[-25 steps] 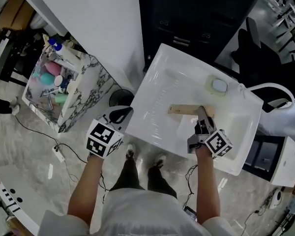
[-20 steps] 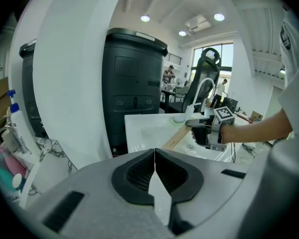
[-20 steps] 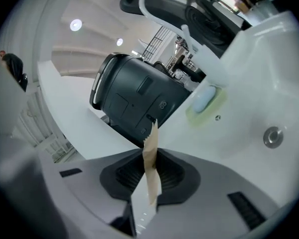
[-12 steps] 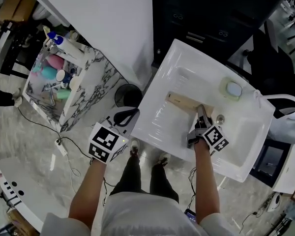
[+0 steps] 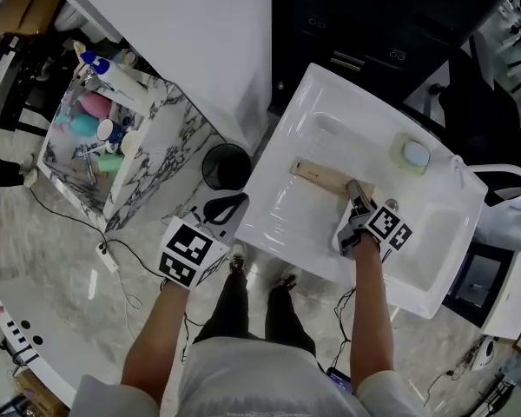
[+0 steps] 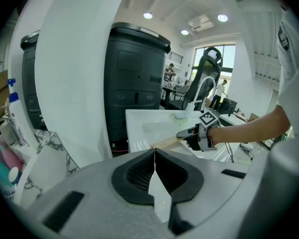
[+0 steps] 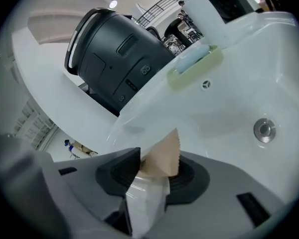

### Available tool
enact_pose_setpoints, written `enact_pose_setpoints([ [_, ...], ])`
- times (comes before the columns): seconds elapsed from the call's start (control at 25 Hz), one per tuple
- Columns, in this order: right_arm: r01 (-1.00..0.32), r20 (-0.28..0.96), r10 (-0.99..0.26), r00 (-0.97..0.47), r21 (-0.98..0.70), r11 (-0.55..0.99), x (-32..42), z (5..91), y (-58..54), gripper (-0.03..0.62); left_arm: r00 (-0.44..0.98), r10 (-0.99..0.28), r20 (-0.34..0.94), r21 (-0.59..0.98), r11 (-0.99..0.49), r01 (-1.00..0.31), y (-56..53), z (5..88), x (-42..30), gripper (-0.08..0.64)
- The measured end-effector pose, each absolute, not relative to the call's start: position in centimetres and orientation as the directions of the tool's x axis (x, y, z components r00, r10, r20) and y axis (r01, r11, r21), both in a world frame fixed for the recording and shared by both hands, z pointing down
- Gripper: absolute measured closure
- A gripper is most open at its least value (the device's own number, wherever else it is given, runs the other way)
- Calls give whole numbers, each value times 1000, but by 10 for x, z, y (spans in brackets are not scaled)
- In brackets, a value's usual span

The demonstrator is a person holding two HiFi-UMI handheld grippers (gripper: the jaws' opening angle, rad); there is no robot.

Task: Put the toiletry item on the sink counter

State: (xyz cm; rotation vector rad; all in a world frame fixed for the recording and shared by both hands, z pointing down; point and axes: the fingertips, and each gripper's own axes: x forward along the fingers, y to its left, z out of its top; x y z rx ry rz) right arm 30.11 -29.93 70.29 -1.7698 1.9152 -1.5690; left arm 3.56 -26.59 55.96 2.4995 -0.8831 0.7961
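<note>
Right hand-held gripper [image 7: 157, 171] is opening around the tan packet [image 5: 319, 175], its near end hidden; left hand-held gripper [image 6: 155, 156] clenched, empty

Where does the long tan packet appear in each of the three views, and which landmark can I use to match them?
Head view: the tan packet lies in the white sink, right of centre, its right end at the right hand-held gripper.
Left gripper view: the packet is a thin strip at the centre, left of that gripper.
Right gripper view: bottom centre, the packet's end sits between the opening jaws.
Shared landmark: the green soap dish.
</note>
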Motion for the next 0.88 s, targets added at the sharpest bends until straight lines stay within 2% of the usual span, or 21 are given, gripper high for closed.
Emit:
enact_pose_setpoints([
  [0.2,-593,514,-785,-345,-768,-242,302,710,-294,418,650,-451,612,155,-737,-658,-264,555,37,549],
  [0.36,-587,493,-787,-372,-781,-212,297,703,-290,353,659,-448,604,158,-743,-651,-260,550,39,549],
  [0.64,-532,483,-814,-324,-804,-265,309,696,-261,332,681,-436,588,162,-762,-627,-245,540,46,549],
  [0.76,-548,497,-808,-317,-791,-272,316,696,-250,330,685,-438,582,158,-766,-624,-240,537,46,549],
  [0.88,-625,533,-776,-337,-743,-239,315,698,-249,329,688,-433,583,156,-771,-617,-234,538,47,549],
])
